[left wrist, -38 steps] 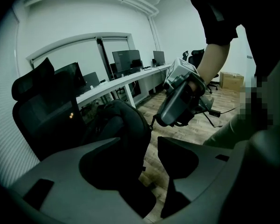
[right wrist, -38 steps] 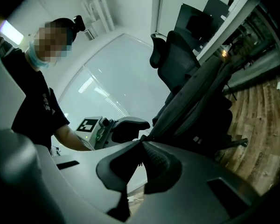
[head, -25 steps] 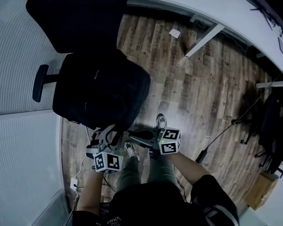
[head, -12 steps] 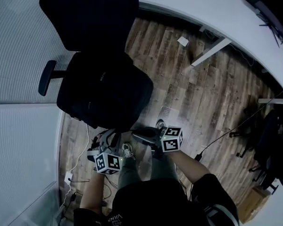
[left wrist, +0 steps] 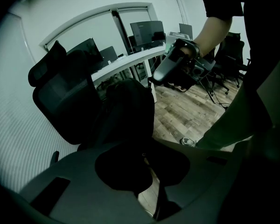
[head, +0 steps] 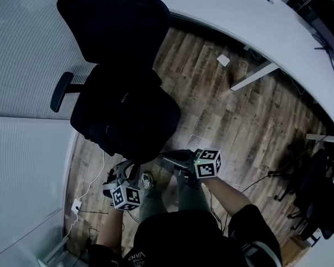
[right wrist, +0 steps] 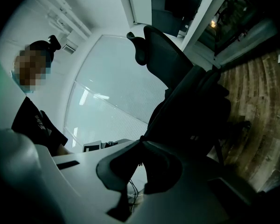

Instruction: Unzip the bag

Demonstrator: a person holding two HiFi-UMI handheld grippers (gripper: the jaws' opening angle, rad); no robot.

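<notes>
Nearest, the left gripper (head: 128, 172) is closing its jaws almost tip to tip at the near edge of the black bag (head: 128, 113); whether they are pinching anything I cannot tell. The right gripper (head: 167, 158) is hanging clenched and empty beside it. The bag is lying on the office chair (head: 108, 21), no zip showing open, so the unzipping is seemingly all remaining. Only the left gripper view is showing monitors (left wrist: 147, 31) on the far desk (head: 239, 15)

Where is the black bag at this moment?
In the head view, the bag lies on the chair seat, left of centre, with wooden floor to its right.
</notes>
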